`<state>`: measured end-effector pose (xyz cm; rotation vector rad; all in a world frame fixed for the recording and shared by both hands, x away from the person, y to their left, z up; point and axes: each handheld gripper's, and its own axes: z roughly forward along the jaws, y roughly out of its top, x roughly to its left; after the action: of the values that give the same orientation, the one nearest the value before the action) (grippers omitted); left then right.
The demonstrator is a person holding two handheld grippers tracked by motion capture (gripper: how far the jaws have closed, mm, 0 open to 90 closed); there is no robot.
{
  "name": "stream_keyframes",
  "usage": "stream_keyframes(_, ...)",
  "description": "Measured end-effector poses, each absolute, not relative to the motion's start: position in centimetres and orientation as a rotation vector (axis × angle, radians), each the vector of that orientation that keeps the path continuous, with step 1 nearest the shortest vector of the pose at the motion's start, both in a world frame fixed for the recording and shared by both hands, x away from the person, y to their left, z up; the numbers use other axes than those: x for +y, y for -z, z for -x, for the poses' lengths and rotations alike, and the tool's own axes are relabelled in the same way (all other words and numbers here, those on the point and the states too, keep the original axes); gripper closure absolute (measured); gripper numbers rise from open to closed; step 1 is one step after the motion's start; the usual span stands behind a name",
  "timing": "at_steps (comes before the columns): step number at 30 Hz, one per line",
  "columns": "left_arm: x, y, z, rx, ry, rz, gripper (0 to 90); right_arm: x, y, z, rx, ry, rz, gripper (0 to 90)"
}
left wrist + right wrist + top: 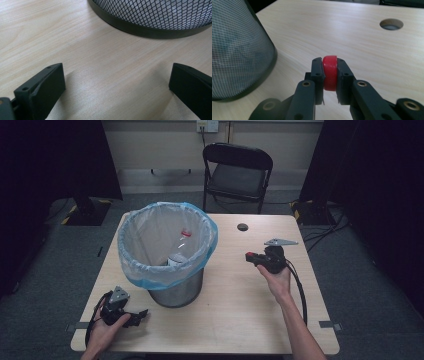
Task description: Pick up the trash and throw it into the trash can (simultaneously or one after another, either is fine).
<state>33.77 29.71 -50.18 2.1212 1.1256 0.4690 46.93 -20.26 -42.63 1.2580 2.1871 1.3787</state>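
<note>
On the pale wood table (240,320), near its right edge, my right gripper (251,256) is clamped on a red cap (330,72), jaws pressing both flat faces, ridged rim facing up betw. them. It hangs above the tabletop w/ its grey plate (280,241) on top, pointing left toward the wire mesh bin (176,290). My right hand (276,279) grips it from below; the cable (300,290) trails back along my forearm.

Front left, my left gripper (139,316) sits low by the table's near edge, jaws spread wide, nothing betw. them but bare wood. Left gripper view has the bin's black base ring (150,30) just ahead, mesh above it. My left hand (106,330) holds it.

Bin stands left of centre, lined w/ a clear bag (150,245) whose blue hem (200,265) folds over the rim. Inside lies a clear plastic bottle (179,252) w/ a red ring at its neck.

Round cable hole (242,226) is cut in the table's far side, well apart from the bin. Behind the table, a black folding chair (237,170) stands on grey carpet (45,270).
</note>
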Motion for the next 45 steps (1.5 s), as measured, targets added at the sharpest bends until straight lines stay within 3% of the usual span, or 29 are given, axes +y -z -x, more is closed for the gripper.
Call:
stream_keyframes(17, 29.7, 50.2, -33.8, 1.127, -0.469, -2.120, 0.0, -18.3, 36.8, -46.5, 2.136, -1.487, -1.120, 79.9)
stream_keyframes(45, 29.7, 50.2, -33.8, 1.126, -0.469, -2.121, 0.0, -16.4, 30.3, -46.0, 2.058, -1.638, -0.987, 79.9)
